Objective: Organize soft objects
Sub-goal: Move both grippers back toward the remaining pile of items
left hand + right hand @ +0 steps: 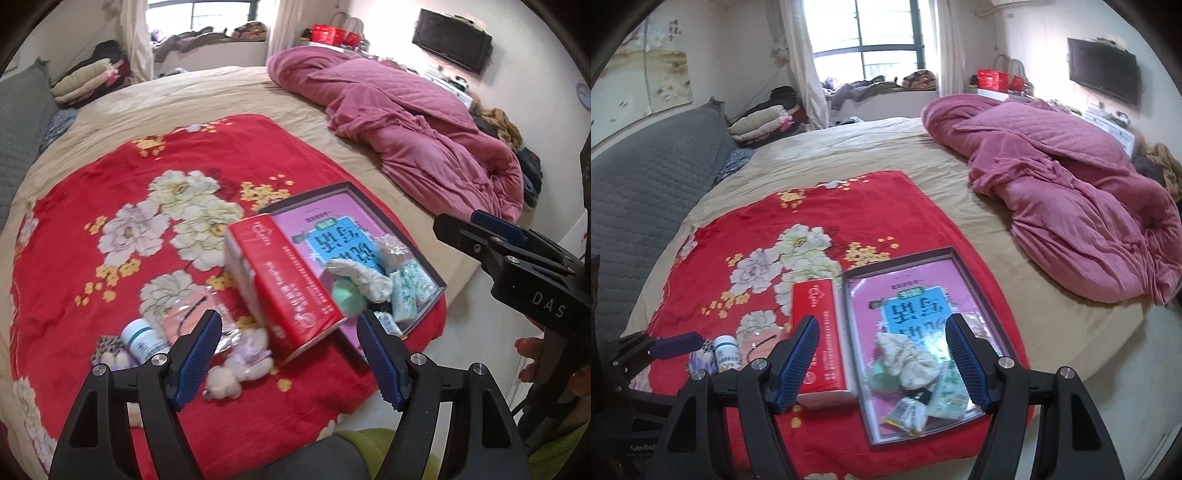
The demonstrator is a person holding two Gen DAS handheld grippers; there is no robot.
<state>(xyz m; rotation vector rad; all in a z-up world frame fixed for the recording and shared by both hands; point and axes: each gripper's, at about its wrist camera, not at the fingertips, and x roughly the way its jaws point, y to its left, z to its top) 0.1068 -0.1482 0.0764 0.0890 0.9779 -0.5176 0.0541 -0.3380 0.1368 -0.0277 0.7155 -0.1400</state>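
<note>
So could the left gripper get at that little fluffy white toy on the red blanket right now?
Probably yes. The left gripper is open and empty, and the fluffy toy lies on the red blanket just beyond its fingertips, uncovered. The red box stands close beside it but does not cover it.

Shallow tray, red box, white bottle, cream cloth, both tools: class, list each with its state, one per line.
Shallow tray: lidless, holding a book and small items.
Red box: closed, tilted against the tray edge.
White bottle: capped, upright.
Cream cloth: crumpled, in the tray.
Left tool: open, empty.
Right tool: open, empty.
</note>
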